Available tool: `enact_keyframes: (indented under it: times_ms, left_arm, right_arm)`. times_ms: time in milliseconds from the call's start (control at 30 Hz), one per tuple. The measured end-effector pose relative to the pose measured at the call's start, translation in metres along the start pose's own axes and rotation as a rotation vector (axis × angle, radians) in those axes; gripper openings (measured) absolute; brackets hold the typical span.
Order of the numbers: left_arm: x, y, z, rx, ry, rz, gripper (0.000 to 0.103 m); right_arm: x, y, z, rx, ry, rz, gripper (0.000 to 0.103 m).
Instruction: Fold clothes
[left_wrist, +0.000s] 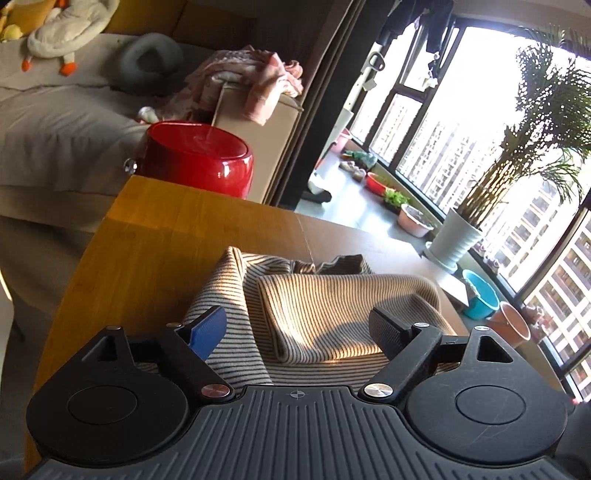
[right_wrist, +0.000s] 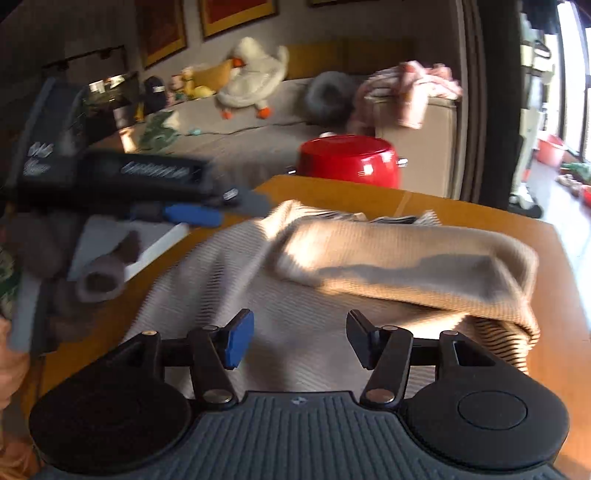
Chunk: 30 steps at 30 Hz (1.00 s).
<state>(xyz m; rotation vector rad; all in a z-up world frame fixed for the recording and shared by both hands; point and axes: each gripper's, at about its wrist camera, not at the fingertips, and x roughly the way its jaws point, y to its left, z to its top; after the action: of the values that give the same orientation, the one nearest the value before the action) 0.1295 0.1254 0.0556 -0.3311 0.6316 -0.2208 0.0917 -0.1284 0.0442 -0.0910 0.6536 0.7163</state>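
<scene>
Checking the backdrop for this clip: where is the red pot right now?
In both wrist views the red pot sits just beyond the wooden table's far edge, before the sofa.

- My left gripper (left_wrist: 297, 326) has its jaws spread wide, one blue pad (left_wrist: 208, 330) on one side and a dark pad (left_wrist: 386, 330) on the other, nothing pinched between them.
- It hangs tilted downward, off the surface, near the table's near edge.
- My right gripper (right_wrist: 299, 339) stands partly apart, blue pad (right_wrist: 240, 341) and dark pad (right_wrist: 360, 341) pressing on nothing.
- It too points down at a slant, over the near edge.
- In the right wrist view the left gripper (right_wrist: 207, 210) reaches in from the left edge, blurred, fingers apart.
- A bit of hand shows at that view's lower left corner.
</scene>
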Motion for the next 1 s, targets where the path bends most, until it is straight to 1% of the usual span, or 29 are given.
enact_keyframes:
  times_ms: [67,100,133,200,233,267,300,333,367,400,433,500,567,633,700,800,867,900,1000]
  left_arm:
    - [-0.005,0.000,0.002,0.004,-0.008,0.002,0.093]
    - [-0.007,0.001,0.002,0.005,-0.009,0.003,0.093]
    - [-0.008,0.002,0.002,0.005,-0.008,0.005,0.094]
    - [-0.010,0.004,-0.001,0.006,-0.003,0.007,0.095]
    - [-0.010,0.006,-0.001,0.005,-0.001,0.009,0.095]
    - [-0.010,0.008,-0.002,0.001,0.000,0.010,0.095]
    - [-0.010,0.009,-0.001,-0.004,-0.001,0.011,0.095]
    - [-0.010,0.011,-0.001,-0.009,-0.003,0.012,0.095]
    - [-0.011,0.012,0.000,-0.014,-0.008,0.012,0.095]
    - [-0.012,0.012,0.002,-0.018,-0.014,0.012,0.095]
    - [-0.013,0.013,0.004,-0.022,-0.021,0.011,0.095]
    - [-0.016,0.013,0.006,-0.026,-0.034,0.011,0.095]
    - [-0.018,0.012,0.009,-0.030,-0.044,0.010,0.095]
    - [-0.017,0.012,0.010,-0.031,-0.045,0.010,0.095]
    - [-0.016,0.013,0.010,-0.032,-0.043,0.012,0.095]
    - [-0.013,0.013,0.008,-0.030,-0.029,0.013,0.095]
    - [-0.011,0.014,0.006,-0.029,-0.021,0.014,0.095]
    - [-0.009,0.014,0.006,-0.030,-0.018,0.013,0.096]
    - [-0.005,0.012,0.005,-0.028,-0.008,0.008,0.096]
  right_arm:
    - [0.009,0.025,-0.006,-0.034,0.034,0.067,0.062]
    - [0.016,0.034,-0.010,-0.047,0.050,0.084,0.066]
    - [0.024,0.043,-0.013,-0.053,0.067,0.094,0.067]
    - [0.038,0.056,-0.019,-0.052,0.095,0.113,0.067]
    - [0.043,0.060,-0.021,-0.045,0.106,0.122,0.070]
    - [0.044,0.067,-0.024,-0.074,0.089,0.112,0.067]
    - [0.043,0.070,-0.023,-0.102,0.083,0.092,0.053]
    - [0.042,0.074,-0.023,-0.129,0.078,0.072,0.031]
    - [0.041,0.077,-0.022,-0.157,0.073,0.052,0.021]
    - [0.037,0.072,-0.018,-0.143,0.065,0.059,0.007]
    - [0.033,0.067,-0.014,-0.129,0.058,0.065,0.003]
    - [0.020,0.060,-0.001,-0.118,0.011,0.064,0.003]
    - [0.006,0.055,0.013,-0.132,-0.055,0.026,0.003]
    - [-0.007,0.043,0.028,-0.098,-0.103,0.000,0.003]
    - [-0.015,0.036,0.033,-0.075,-0.124,-0.024,0.003]
    - [-0.022,0.029,0.034,-0.084,-0.137,-0.062,0.003]
    - [-0.029,0.019,0.040,-0.089,-0.168,-0.116,0.000]
    - [-0.033,0.013,0.044,-0.088,-0.191,-0.148,0.000]
    - [-0.040,-0.015,0.060,-0.087,-0.255,-0.286,0.000]
